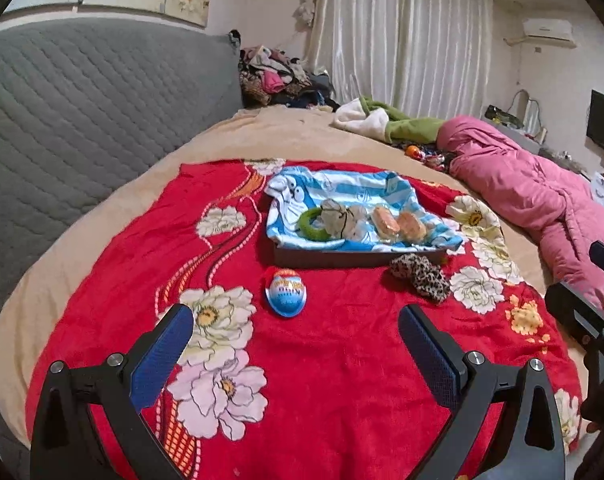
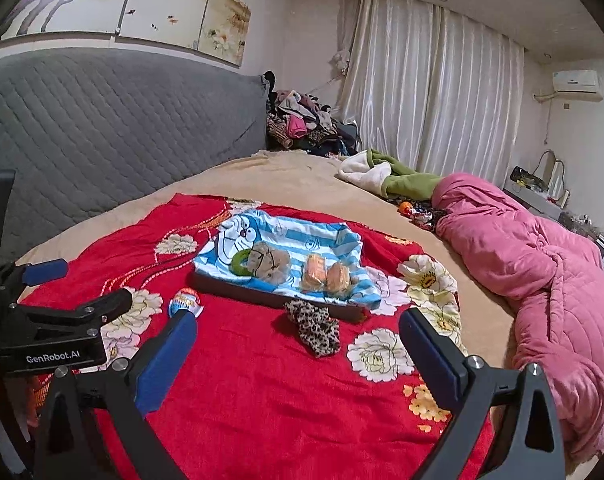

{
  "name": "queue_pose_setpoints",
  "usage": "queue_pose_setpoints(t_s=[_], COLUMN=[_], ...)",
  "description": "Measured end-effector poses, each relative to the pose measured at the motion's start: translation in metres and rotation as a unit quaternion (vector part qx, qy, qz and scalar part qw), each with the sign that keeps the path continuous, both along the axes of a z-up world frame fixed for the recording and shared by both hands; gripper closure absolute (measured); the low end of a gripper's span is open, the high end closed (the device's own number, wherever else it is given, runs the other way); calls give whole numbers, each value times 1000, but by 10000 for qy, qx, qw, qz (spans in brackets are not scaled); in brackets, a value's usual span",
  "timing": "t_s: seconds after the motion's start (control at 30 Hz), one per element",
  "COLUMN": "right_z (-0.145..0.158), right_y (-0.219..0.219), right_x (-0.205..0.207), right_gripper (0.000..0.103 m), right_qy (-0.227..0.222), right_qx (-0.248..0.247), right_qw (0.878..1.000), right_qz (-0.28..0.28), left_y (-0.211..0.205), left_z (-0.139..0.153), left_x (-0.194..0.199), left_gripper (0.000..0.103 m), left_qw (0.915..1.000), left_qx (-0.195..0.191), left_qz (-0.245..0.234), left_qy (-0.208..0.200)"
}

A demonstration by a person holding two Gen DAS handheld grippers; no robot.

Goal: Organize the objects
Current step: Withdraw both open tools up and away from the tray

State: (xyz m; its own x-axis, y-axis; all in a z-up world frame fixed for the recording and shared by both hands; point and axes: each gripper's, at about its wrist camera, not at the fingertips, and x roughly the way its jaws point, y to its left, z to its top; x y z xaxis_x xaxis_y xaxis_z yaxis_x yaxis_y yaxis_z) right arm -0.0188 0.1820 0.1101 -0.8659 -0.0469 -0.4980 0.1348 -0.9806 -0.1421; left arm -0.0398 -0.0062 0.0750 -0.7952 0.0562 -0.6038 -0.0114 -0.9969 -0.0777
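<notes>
A dark tray (image 1: 358, 258) lined with a blue striped cartoon cloth (image 1: 342, 188) sits on the red flowered blanket (image 1: 322, 360). In it lie a green ring (image 1: 312, 224), a grey-beige scrunchie (image 1: 344, 218) and two wrapped orange snacks (image 1: 400, 224). A blue-and-red egg toy (image 1: 285, 292) and a leopard scrunchie (image 1: 422, 276) lie on the blanket in front of the tray. My left gripper (image 1: 295, 336) is open and empty, just short of the egg. My right gripper (image 2: 297, 344) is open and empty, near the leopard scrunchie (image 2: 314, 330); the egg (image 2: 185, 302) lies to its left.
A grey quilted headboard (image 1: 81, 120) stands at the left. A pink quilt (image 1: 542, 208), a green-and-white blanket (image 1: 386, 120) and a pile of clothes (image 1: 281, 76) lie behind and to the right. The left gripper's body (image 2: 53, 332) shows in the right wrist view.
</notes>
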Motion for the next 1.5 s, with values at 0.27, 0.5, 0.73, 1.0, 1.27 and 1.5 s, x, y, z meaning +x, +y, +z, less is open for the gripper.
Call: queue_pose_setpoints(t_s=[0.27,0.5,0.73,1.0,1.27,1.5], right_z=[-21,-42,-57,-73,-90,-102], right_y=[3,2,3,2,7,10], right_x=[1,-3,-10,-18,-36,-56], right_gripper=[1,1,1,1,1,1], right_qy=[-233,-431,-595,-756,-894,-992], right_qx=[26,54,74,143,110,97], right_qw=[9997,9990,9982,9970,9959,9949], right_qz=[-69,-68,-66,-60,-108,-135], left_y=[-1,3,6,4,7,12], left_z=[-26,-43,-55,-73,-92,-104], left_x=[-1,-5,-9,-18,-36,-57], left_gripper=[1,1,1,1,1,1], left_qw=[9997,9993,9988,9977,9963,9948], left_qx=[4,-72,-129,-138,-128,-108], left_qz=[18,-64,-123,-112,-173,-212], left_qy=[-247,-349,-464,-648,-836,-990])
